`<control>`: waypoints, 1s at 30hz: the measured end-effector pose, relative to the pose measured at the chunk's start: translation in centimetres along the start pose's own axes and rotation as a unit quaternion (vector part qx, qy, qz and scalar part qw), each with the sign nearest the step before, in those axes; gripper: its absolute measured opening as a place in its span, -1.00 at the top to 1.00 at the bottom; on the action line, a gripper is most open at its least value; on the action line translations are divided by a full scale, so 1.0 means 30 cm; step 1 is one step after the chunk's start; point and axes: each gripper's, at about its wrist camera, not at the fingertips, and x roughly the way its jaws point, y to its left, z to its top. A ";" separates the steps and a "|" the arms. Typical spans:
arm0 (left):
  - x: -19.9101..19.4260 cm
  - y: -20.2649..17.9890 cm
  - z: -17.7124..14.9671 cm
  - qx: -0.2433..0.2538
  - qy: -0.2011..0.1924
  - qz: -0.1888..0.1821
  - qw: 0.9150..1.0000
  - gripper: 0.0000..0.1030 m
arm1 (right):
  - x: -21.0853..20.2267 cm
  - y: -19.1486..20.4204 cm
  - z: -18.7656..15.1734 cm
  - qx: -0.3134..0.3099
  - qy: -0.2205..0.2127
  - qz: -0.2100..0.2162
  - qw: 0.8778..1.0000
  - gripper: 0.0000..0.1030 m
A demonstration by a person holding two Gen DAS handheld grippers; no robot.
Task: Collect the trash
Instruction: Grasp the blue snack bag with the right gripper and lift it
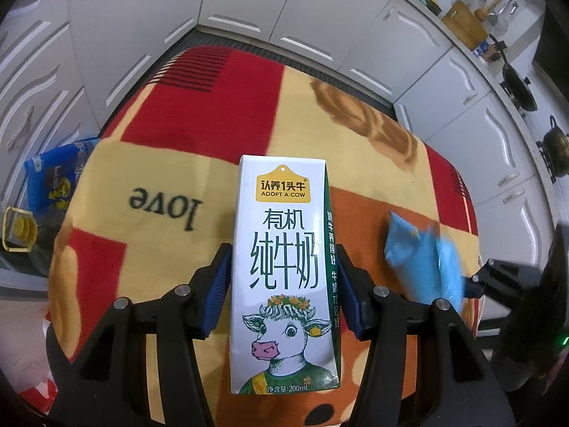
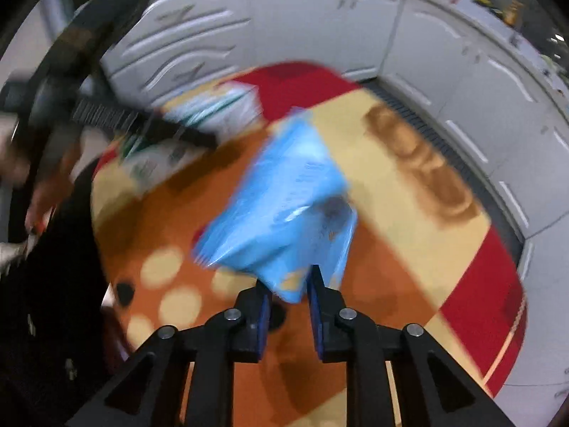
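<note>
The left tool (image 1: 282,281) is clenched on a white milk carton (image 1: 284,274), its blue pads (image 1: 217,284) pressed against the carton's two narrow sides. The carton stands upright between the fingers, front face toward the camera, above a tabletop (image 1: 170,163) covered with a red, cream and orange cloth bearing the word "love".

The right tool (image 2: 288,297) grasps a light blue plastic packet (image 2: 281,206) by its lower corner, which is pinched between the two fingers; the rest of the packet sticks up and away from the tool, blurred. In the left view the same packet (image 1: 423,259) shows to the right of the carton, near it.

A blue snack bag (image 1: 57,178) lies past the far left edge of the tabletop. White cabinets (image 1: 249,3) line the background.
</note>
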 end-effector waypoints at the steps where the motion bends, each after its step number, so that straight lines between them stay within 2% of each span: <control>1: -0.002 0.001 0.001 0.001 0.000 0.000 1.000 -0.03 | -0.006 0.003 -0.028 0.000 0.000 0.005 1.000 0.15; 3: -0.006 -0.009 0.004 0.003 -0.002 -0.001 1.000 -0.03 | -0.022 0.020 -0.068 0.010 -0.005 0.022 1.000 -0.10; 8: -0.016 -0.026 0.000 0.011 -0.007 -0.003 1.000 -0.03 | -0.077 0.000 -0.143 0.065 -0.022 0.057 0.996 -0.10; 14: -0.014 -0.011 -0.038 0.022 0.008 0.007 1.000 -0.03 | -0.058 -0.035 -0.169 0.142 -0.017 0.049 0.988 -0.10; 15: -0.020 0.007 -0.041 0.019 0.007 0.009 1.000 -0.03 | -0.057 -0.053 -0.175 0.168 -0.020 0.059 0.984 -0.10; 17: -0.036 0.037 -0.042 0.016 0.002 0.016 1.000 -0.03 | -0.056 -0.090 -0.191 0.237 -0.031 0.090 0.967 -0.20; 18: -0.046 0.055 -0.039 0.015 -0.003 0.020 1.000 -0.03 | -0.050 -0.106 -0.203 0.286 -0.040 0.116 0.950 -0.37; 20: -0.066 0.087 -0.035 0.012 -0.012 0.028 0.999 -0.03 | -0.042 -0.111 -0.209 0.348 -0.052 0.149 0.924 -0.41; 21: -0.072 0.099 -0.034 0.011 -0.014 0.029 0.999 -0.03 | -0.034 -0.108 -0.202 0.365 -0.055 0.156 0.916 -0.41; 27: -0.111 0.163 -0.010 0.013 -0.029 0.013 0.999 -0.03 | 0.011 -0.040 -0.101 0.434 -0.064 0.108 0.892 -0.41; 30: -0.110 0.175 -0.007 0.023 -0.027 0.005 0.999 -0.03 | 0.040 -0.003 -0.040 0.455 -0.055 0.071 0.886 -0.42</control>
